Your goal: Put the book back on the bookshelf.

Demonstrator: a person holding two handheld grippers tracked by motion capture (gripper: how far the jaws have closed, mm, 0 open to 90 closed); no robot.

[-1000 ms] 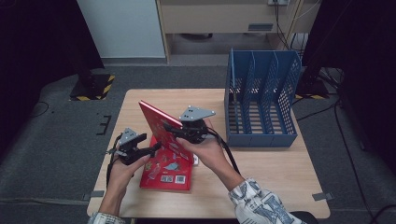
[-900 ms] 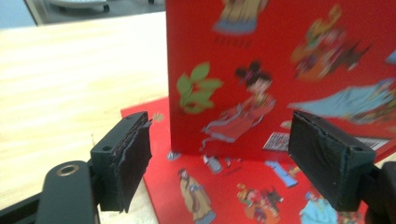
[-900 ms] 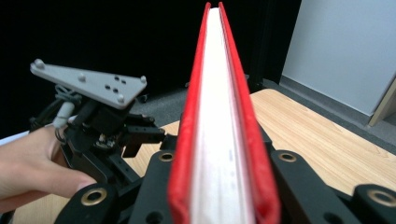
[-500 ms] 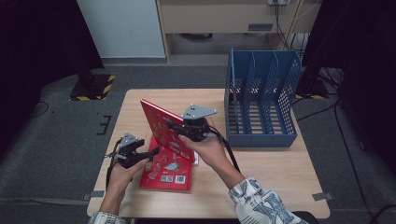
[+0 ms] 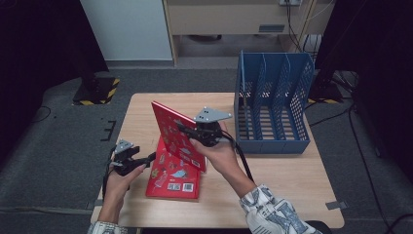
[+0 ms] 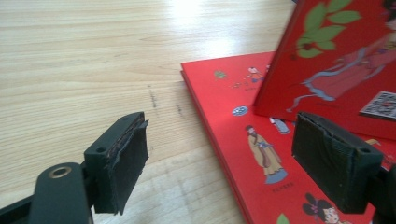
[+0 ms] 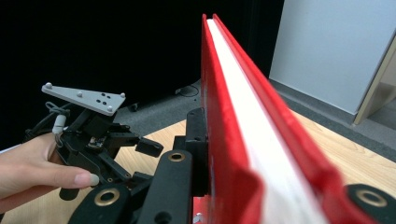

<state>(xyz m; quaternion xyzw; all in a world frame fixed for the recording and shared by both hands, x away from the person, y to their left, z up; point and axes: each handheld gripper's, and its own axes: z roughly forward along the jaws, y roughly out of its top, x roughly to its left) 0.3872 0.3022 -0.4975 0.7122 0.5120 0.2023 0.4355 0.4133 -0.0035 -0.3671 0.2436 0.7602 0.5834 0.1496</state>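
right gripper (image 5: pixel 187 130) clamped on upright red book (image 5: pixel 178 136), left gripper (image 5: pixel 151 157) jaws apart, now lower beside flat book (image 5: pixel 170 175)

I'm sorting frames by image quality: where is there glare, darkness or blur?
Left gripper view: a bright glare patch on the table. High view: the room's edges fall into deep shadow. Right gripper view: the near edge of the held red book is soft and out of focus, against a black background.

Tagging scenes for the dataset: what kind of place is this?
Probably a lab or office recording room: a small wooden table on grey carpet, a blue file rack, dark curtains and loose cables.
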